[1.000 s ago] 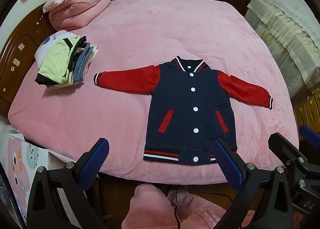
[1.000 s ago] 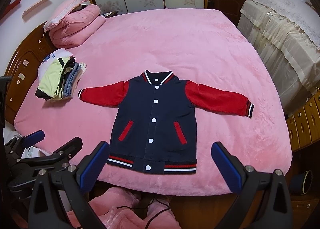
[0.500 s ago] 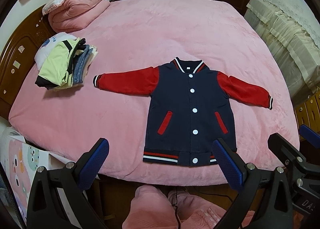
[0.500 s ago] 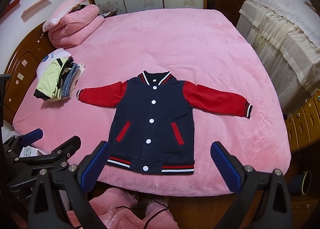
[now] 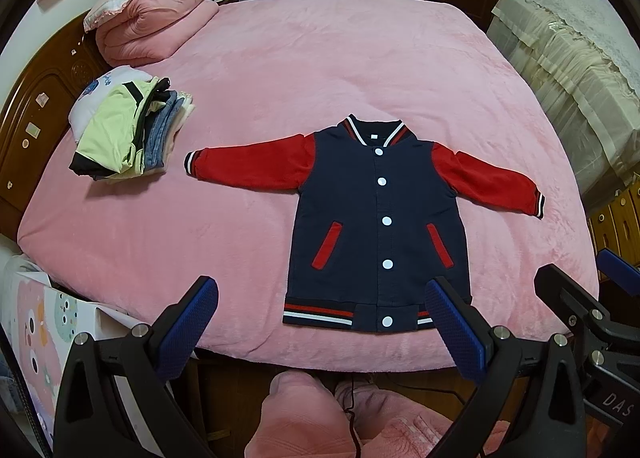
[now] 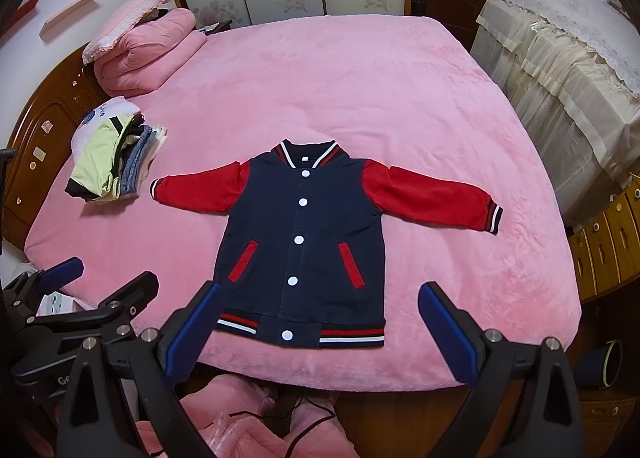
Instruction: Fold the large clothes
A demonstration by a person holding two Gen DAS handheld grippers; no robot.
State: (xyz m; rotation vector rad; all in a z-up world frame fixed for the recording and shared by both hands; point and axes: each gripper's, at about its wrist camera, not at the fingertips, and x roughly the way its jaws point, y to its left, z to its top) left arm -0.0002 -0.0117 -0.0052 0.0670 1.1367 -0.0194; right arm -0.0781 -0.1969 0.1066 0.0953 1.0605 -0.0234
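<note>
A navy baseball jacket (image 5: 380,217) with red sleeves and white snaps lies flat, front up, on the pink bed (image 5: 320,69), both sleeves spread out; it also shows in the right wrist view (image 6: 300,242). My left gripper (image 5: 320,322) is open and empty, held above the bed's near edge just left of the jacket's hem. My right gripper (image 6: 320,326) is open and empty, held over the hem. Each gripper shows at the edge of the other's view: the right gripper (image 5: 592,310), the left gripper (image 6: 80,298).
A stack of folded clothes (image 5: 128,129) sits at the bed's left side, left of the jacket's sleeve. A folded pink quilt and pillow (image 5: 152,21) lie at the far left corner. A wooden headboard (image 5: 32,113) is left; a draped cabinet (image 5: 568,69) stands right.
Both grippers have drifted slightly, so the jacket sits a little lower in the right wrist view. The jacket has not moved and both grippers stay open.
</note>
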